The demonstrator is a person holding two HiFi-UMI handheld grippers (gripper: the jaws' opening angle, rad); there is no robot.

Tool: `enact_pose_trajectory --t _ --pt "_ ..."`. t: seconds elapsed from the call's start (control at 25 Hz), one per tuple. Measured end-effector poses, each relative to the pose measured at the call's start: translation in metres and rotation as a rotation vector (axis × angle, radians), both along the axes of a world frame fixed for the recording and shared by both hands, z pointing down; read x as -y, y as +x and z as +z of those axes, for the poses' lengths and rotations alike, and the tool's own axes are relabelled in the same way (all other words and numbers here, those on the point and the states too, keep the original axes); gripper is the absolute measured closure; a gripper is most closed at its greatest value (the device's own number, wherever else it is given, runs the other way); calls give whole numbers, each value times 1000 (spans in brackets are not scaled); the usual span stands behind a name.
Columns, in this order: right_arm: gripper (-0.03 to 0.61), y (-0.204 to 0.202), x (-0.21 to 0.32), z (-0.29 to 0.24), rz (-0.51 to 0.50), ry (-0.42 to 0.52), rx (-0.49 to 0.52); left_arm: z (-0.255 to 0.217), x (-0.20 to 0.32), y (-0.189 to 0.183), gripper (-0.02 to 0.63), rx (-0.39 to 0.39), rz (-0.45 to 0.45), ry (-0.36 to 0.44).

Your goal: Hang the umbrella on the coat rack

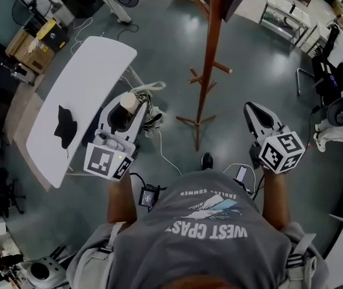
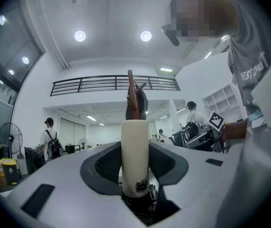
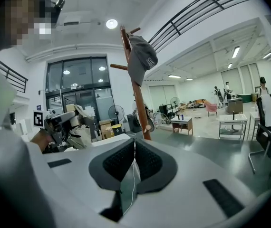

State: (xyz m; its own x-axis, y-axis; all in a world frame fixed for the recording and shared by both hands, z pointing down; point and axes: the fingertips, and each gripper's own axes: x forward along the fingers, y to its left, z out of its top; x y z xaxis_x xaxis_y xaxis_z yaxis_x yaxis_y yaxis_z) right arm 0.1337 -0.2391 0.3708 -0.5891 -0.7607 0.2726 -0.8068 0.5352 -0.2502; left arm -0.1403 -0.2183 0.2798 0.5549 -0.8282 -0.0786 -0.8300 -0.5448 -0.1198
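Umbrella handle (image 2: 134, 134) clamped between left gripper's (image 2: 135, 147) wide-set jaws.

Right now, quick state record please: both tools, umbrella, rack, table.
left tool: shut on the cream umbrella handle, which stands upright between the jaws
right tool: jaws together, nothing between them
coat rack: wooden, standing on the floor ahead; in the head view it lies between the two tools
rack load: a grey cap on an upper peg
hang status: handle not yet on the rack
table: white, left of the rack, with a black item lying on it
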Motion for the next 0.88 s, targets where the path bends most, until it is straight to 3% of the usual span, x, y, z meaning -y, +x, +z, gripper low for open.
enact_pose_trajectory --t 0.88 --pt "549 31 57 14 44 -35 26 -40 116 32 445 6 27 79"
